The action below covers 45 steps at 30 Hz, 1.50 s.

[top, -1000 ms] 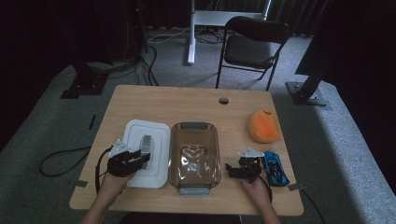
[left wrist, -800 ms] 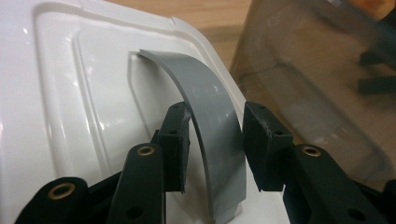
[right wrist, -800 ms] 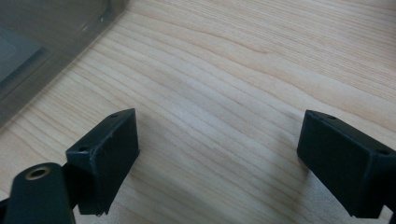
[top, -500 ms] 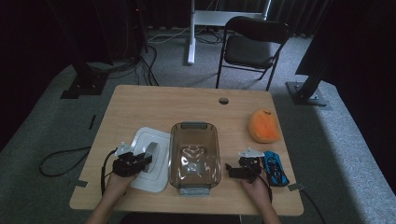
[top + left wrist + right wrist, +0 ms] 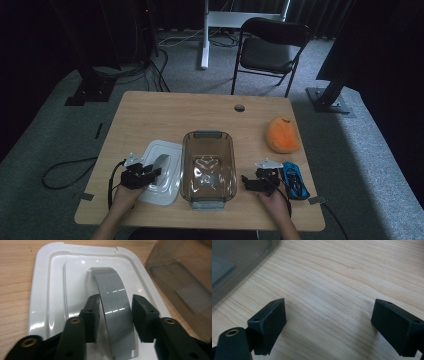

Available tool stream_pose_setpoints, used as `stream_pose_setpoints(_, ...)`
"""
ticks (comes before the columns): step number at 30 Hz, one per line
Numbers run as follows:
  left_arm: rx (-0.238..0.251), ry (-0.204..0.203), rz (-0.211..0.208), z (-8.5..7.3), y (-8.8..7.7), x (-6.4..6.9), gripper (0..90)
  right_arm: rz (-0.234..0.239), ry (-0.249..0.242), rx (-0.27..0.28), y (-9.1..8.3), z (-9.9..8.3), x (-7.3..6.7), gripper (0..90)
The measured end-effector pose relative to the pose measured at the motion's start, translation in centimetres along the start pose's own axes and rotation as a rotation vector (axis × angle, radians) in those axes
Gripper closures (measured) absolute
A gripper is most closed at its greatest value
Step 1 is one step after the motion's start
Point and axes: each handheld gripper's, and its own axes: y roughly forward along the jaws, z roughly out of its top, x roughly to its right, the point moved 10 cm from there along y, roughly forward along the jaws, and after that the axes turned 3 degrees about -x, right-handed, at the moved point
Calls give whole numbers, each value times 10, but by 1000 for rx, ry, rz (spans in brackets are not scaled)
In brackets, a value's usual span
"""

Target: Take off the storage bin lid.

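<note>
A person's left gripper (image 5: pixel 113 315) sits low over a white container lid (image 5: pixel 45 290) on a wooden table (image 5: pixel 165 112), its two black jaws flanking the lid's arched grey handle (image 5: pixel 115 305). The jaws have just been opening: in the left gripper view the handle strap rises between them, the left pad (image 5: pixel 91 317) right at the strap's edge and the right pad (image 5: pixel 143 315) standing off it with a sliver of white lid showing in the gap, so the strap is bracketed rather than squeezed. The handle runs from just ahead of the jaws back between them toward the gripper's body, and the lid's raised rim spreads out to either side and beyond the jaw tips. Off the right jaw stands the wall of a clear rectangular container (image 5: pixel 180 282).

From the high view, the left gripper (image 5: pixel 150 172) rests on the near part of the lid (image 5: pixel 167 150), which lies flat just beside the clear container (image 5: pixel 209 167), the two close together.

The right gripper (image 5: pixel 329 315) hovers with its jaws spread wide, only bare wood grain between and ahead of them; nothing is held or touched. A corner of the clear container (image 5: pixel 237 262) lies beyond and outside its left jaw. In the high view this right gripper (image 5: pixel 250 182) points at the container's near right side, with a blue toy car (image 5: pixel 295 180) just behind it and an orange plush toy (image 5: pixel 282 135) farther up the table, well apart from both jaws.
</note>
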Motion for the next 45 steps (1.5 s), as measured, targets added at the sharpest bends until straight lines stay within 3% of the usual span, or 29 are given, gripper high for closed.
stream_pose_setpoints(2, 2, 10, 12, 0, -1, -1, 499, 0, 0, 0, 0, 0, 0, 118)
stream_pose_setpoints(10, 31, 24, 44, 0, -15, -10, 385, 0, 0, 0, 0, 0, 0, 118)
stream_pose_setpoints(13, 58, 29, 44, -1, -23, -12, 385, 0, 1, 0, 0, 0, 0, 119)
stream_pose_setpoints(19, 56, 46, 78, -13, -38, -20, 386, -1, 1, 0, 0, 0, 0, 119)
stream_pose_setpoints(21, 54, 38, 114, -18, -43, -30, 386, -1, 2, 0, 0, 0, 0, 119)
stream_pose_setpoints(25, 66, -18, 143, -27, -51, -54, 389, -1, 1, 0, 0, 0, 0, 118)
stream_pose_setpoints(31, 67, -96, 232, -34, -56, -91, 388, 0, 2, 0, 0, 0, 0, 119)
stream_pose_setpoints(36, 47, -81, 272, -42, -52, -101, 378, 0, 2, 0, 0, 0, 0, 118)
stream_pose_setpoints(39, 41, -51, 286, -45, -50, -102, 284, -1, 1, 0, 0, 0, 0, 119)
stream_pose_setpoints(41, 5, -19, 318, -48, -48, -103, 170, -1, 1, 0, 0, 0, 0, 119)
stream_pose_setpoints(45, -28, -30, 354, -52, -43, -105, 95, -1, 1, 0, 0, 0, 0, 119)
